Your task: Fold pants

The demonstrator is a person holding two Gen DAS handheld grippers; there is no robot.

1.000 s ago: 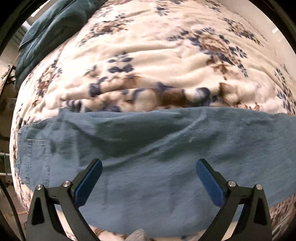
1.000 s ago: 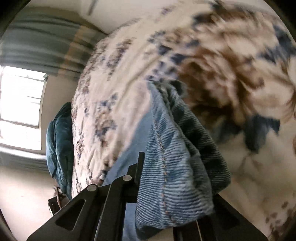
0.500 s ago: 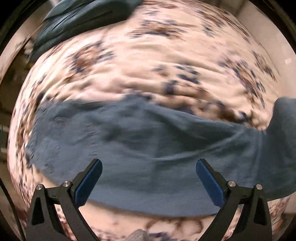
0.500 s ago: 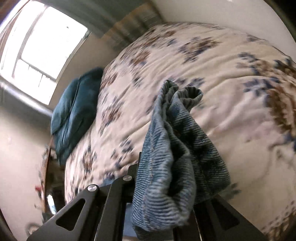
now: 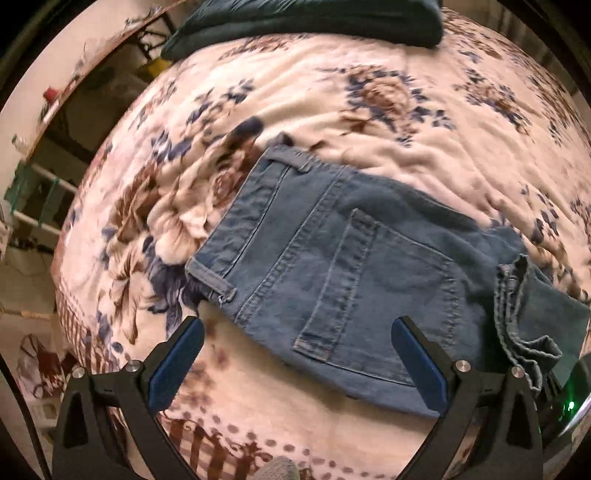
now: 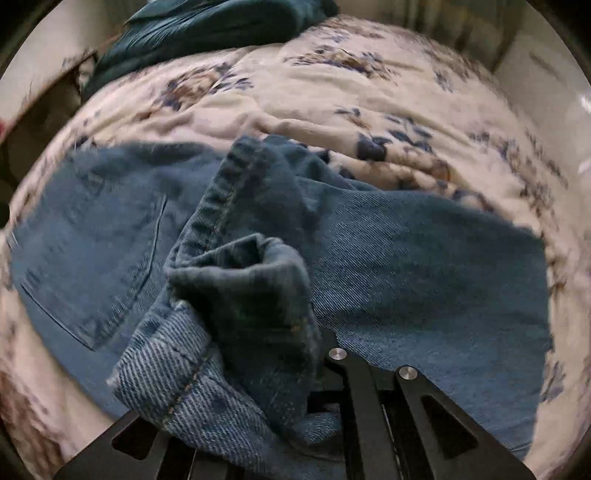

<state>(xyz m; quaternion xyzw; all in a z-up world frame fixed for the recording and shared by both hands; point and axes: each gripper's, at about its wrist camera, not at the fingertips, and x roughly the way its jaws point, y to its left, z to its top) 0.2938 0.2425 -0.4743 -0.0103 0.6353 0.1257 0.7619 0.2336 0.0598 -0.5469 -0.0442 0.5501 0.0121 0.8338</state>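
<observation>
Lying across the floral blanket (image 5: 369, 122), the jeans (image 5: 332, 266) show waistband at ten o'clock and back pocket (image 5: 373, 291) at centre; the left gripper (image 5: 297, 362) hangs above them, jaws wide, empty; the right gripper (image 6: 258, 369) is clamped tight on the bunched leg hem (image 6: 236, 295); a teal pillow (image 5: 306, 18) sits at twelve o'clock.

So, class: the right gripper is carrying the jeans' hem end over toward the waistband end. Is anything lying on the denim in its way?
Nothing visible. The jeans lie bare on the floral blanket; the left gripper hangs open above the pocket, and the right gripper clamps the hem.
</observation>
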